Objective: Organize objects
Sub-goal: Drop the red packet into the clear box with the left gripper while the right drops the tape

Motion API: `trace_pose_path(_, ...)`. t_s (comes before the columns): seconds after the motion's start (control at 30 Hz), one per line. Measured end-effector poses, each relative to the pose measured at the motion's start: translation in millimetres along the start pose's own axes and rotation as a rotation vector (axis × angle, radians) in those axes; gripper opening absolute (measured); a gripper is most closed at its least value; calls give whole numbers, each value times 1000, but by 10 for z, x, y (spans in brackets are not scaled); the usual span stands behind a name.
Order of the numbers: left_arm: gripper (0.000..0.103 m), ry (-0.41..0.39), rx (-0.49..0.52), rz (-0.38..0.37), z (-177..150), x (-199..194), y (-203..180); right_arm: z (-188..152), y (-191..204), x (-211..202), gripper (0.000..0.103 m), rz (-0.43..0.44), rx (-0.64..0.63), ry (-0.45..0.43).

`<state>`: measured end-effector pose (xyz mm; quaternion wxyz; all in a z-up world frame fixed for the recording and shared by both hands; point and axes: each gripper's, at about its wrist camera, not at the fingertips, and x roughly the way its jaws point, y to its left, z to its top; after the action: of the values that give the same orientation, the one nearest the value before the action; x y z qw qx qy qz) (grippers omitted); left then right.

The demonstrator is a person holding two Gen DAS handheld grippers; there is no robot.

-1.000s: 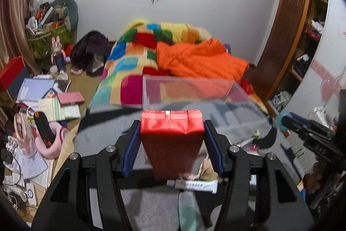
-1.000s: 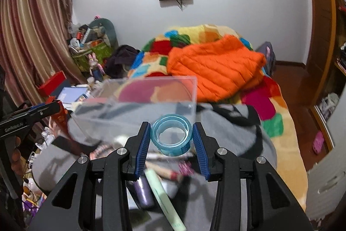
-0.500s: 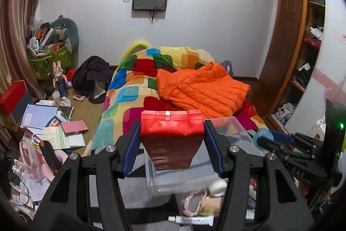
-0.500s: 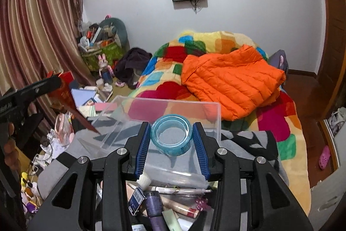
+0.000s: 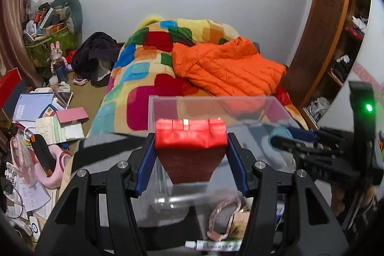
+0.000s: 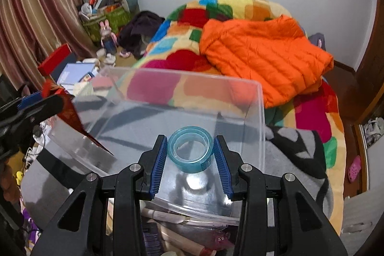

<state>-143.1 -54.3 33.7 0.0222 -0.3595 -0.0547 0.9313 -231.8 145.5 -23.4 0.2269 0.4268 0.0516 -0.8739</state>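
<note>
Left fingers (image 5: 144, 160) are clamped on a red pouch (image 5: 190, 143), held above the near left edge of a clear bin (image 5: 216, 100); the left gripper (image 5: 190, 160) is also seen at the left edge of the right view. Right fingers (image 6: 157, 162) are closed on a blue tape roll (image 6: 190, 148), with the right gripper (image 6: 190, 160) held over the bin's open top. The bin is set on a grey blanket (image 6: 300, 148) on the bed, with a tube (image 5: 213, 244) and a pink braided band (image 5: 223, 217) lying just in front of it.
</note>
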Motion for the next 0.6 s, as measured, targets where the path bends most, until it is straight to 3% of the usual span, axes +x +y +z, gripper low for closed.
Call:
trace_pose_path(0.27,56,97,34,-14,-267,242,-40,-6,49,189,37,9,-30,59)
trace_pose_path(0.6,57,109,40,-42,-222,306,-109,-7,91,195,39,36,-33,74)
